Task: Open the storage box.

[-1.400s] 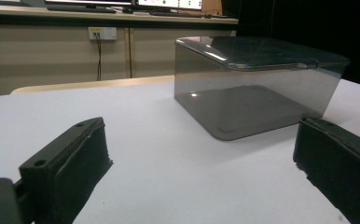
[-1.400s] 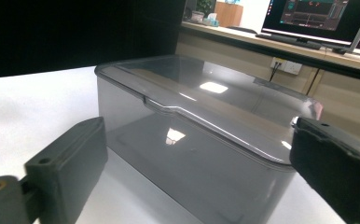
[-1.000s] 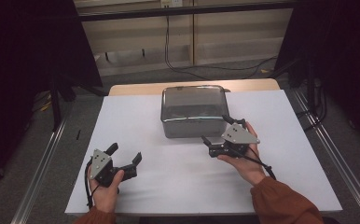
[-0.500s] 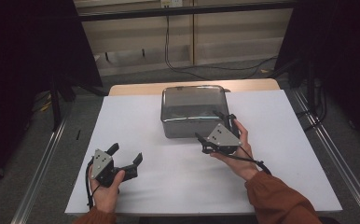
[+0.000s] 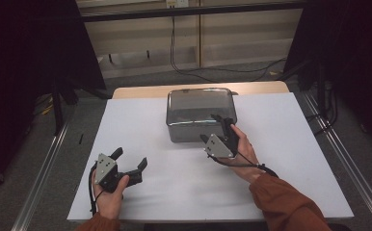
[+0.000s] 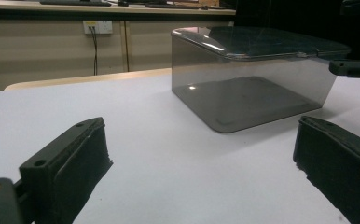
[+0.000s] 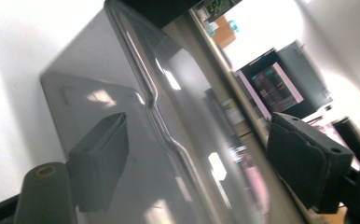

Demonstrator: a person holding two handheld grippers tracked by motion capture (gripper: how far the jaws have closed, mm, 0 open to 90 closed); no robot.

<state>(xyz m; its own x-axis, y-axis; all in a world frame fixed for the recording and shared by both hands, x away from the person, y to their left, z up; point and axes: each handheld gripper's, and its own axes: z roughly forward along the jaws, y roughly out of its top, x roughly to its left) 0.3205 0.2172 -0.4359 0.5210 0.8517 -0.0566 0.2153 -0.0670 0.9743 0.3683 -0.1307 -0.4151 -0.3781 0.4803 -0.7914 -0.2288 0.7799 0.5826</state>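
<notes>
Smoky transparent plastic box with lid [image 7: 136, 107]: right gripper view blurred, near end cut off by the bottom edge.
Right gripper [image 5: 221, 131]: lower jaw hidden behind its grey plate.
Box contents: cannot tell through the tinted walls.
Both forearms: cut off by the high view's bottom edge.

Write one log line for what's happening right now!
right hand-held gripper: jaws just been closing, astride lidded clear box front edge, not gripping | left hand-held gripper: open, over white table
</notes>
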